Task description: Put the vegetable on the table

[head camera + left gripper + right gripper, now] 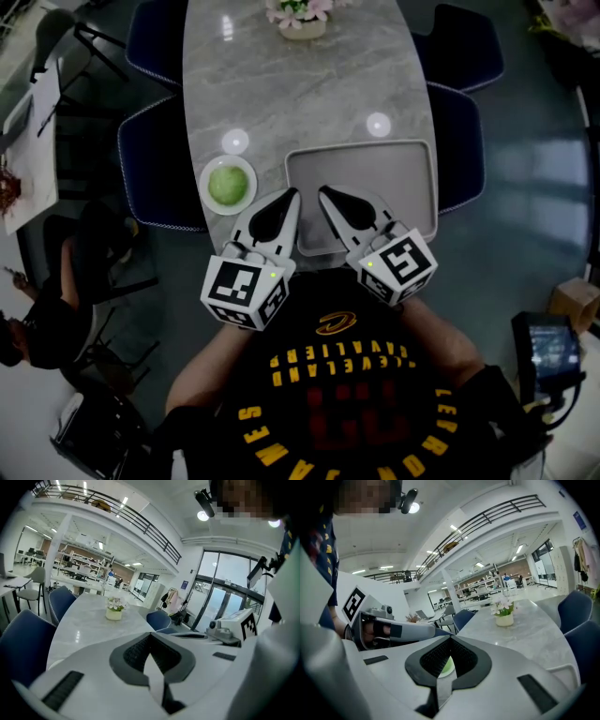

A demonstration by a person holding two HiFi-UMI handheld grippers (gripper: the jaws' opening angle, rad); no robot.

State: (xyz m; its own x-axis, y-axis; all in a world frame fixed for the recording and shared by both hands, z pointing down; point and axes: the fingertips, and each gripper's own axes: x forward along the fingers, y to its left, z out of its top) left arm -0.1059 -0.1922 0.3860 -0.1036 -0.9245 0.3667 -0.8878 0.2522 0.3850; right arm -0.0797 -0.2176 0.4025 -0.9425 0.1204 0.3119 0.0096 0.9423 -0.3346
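A round green vegetable sits in a white bowl at the near left edge of the marble table. Just right of it we hold our left gripper, jaws together and empty. It is the nearer one. Our right gripper, also closed on nothing, hovers over a grey tray.

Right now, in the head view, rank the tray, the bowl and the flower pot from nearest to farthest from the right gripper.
1. Tray: nearest; the shut right gripper overlaps its near left part.
2. Bowl holding the green vegetable: on the table, left of the tray.
3. Flower pot: farthest, at the table's far end.
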